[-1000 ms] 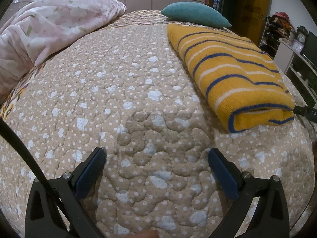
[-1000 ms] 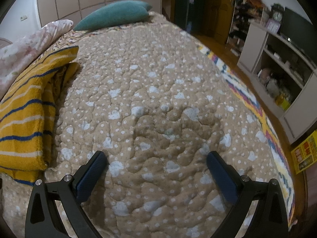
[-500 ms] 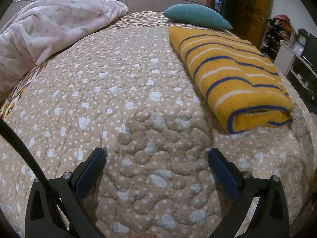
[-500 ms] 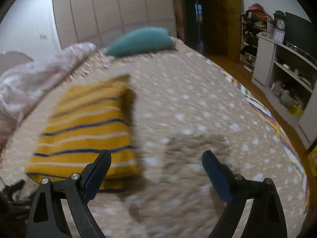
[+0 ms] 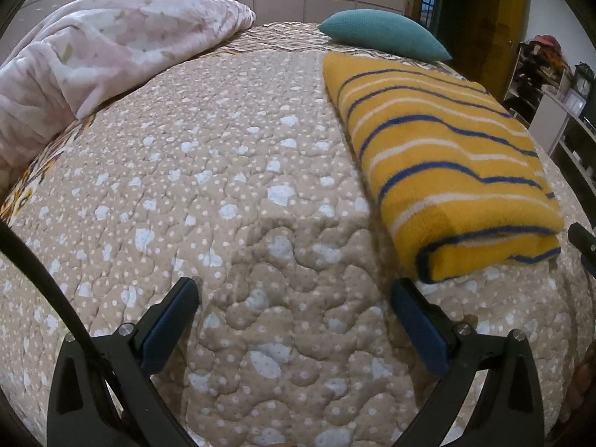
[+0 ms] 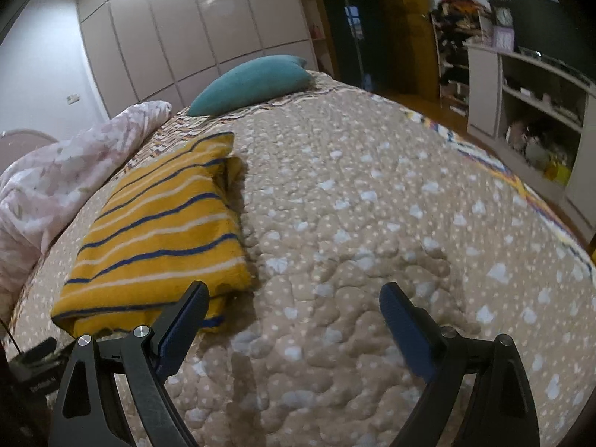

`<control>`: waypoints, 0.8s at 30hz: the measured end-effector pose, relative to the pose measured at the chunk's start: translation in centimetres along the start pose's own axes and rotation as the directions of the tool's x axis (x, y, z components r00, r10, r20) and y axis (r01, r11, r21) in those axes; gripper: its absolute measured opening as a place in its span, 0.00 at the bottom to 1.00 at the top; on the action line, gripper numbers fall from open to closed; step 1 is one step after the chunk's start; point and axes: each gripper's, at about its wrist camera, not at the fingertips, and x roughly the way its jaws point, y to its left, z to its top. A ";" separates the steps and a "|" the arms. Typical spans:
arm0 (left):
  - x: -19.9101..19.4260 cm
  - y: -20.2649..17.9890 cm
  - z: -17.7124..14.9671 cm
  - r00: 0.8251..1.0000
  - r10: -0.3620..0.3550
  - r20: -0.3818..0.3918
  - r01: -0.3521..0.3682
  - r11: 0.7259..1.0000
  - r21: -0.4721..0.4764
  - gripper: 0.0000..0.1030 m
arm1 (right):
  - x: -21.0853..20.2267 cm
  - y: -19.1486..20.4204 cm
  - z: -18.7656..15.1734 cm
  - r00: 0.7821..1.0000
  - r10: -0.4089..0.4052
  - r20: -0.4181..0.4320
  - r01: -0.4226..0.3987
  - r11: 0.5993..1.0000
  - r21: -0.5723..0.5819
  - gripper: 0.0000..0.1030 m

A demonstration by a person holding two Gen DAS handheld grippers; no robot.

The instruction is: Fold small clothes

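A yellow knit garment with blue and white stripes [image 5: 443, 156] lies folded into a long rectangle on the beige quilted bedspread [image 5: 223, 186]. In the left wrist view it sits to the upper right of my left gripper [image 5: 294, 290], which stands open over bare quilt. The right wrist view shows the same garment [image 6: 160, 231] at the left. My right gripper [image 6: 294, 294] is open with only quilt [image 6: 372, 223] between its fingers. Its left fingertip [image 6: 193, 298] overlaps the garment's near corner; whether it touches I cannot tell.
A teal pillow [image 5: 383, 33] lies at the head of the bed. A pink floral duvet [image 5: 93, 56] is bunched along the left side. Right of the bed stand white shelves [image 6: 536, 104] with clutter, and a dark doorway [image 6: 354, 18] lies beyond. Wardrobe doors [image 6: 178, 37] fill the back wall.
The right gripper swung its view up and left, so the folded garment moved from the frame's left edge toward the centre-left. The left gripper barely moved.
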 end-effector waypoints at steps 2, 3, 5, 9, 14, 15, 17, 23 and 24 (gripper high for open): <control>0.0 0.0 -0.1 1.000 -0.004 0.001 0.004 1.000 -0.003 1.00 | -0.2 -0.1 -0.1 1.000 -0.002 0.013 0.002 1.000 0.009 0.93; 0.0 0.0 -0.1 1.000 -0.009 0.000 0.009 1.000 -0.006 1.00 | -0.4 -0.1 -0.2 1.000 -0.008 0.021 0.007 1.000 0.009 0.93; 0.0 0.1 -0.1 1.000 -0.019 0.001 0.019 1.000 -0.013 1.00 | -0.7 0.0 -0.4 0.999 -0.018 0.033 0.018 1.000 0.000 0.93; -0.2 0.2 -0.2 1.000 -0.021 0.003 0.021 1.000 -0.015 1.00 | -0.9 0.9 -0.6 0.998 -0.044 0.041 0.046 0.998 -0.039 0.93; -0.3 0.3 -0.2 1.000 -0.027 0.005 0.027 0.999 -0.018 1.00 | -0.8 1.6 -0.6 0.997 -0.066 0.047 0.069 0.995 -0.072 0.93; -0.3 0.3 -0.2 1.000 -0.026 0.005 0.026 0.999 -0.018 1.00 | -0.8 1.6 -0.6 0.997 -0.068 0.046 0.071 0.995 -0.074 0.93; -0.3 0.3 -0.2 1.000 -0.027 0.005 0.027 0.999 -0.018 1.00 | -0.7 1.6 -0.6 0.997 -0.067 0.043 0.070 0.995 -0.073 0.93; -0.3 0.3 -0.3 0.999 -0.032 0.005 0.032 0.999 -0.021 1.00 | -0.3 1.7 -0.6 0.997 -0.067 0.034 0.069 0.995 -0.074 0.93; -0.2 0.2 -0.3 0.999 -0.031 0.003 0.032 0.999 -0.021 1.00 | -0.3 1.7 -0.6 0.997 -0.067 0.033 0.069 0.995 -0.075 0.93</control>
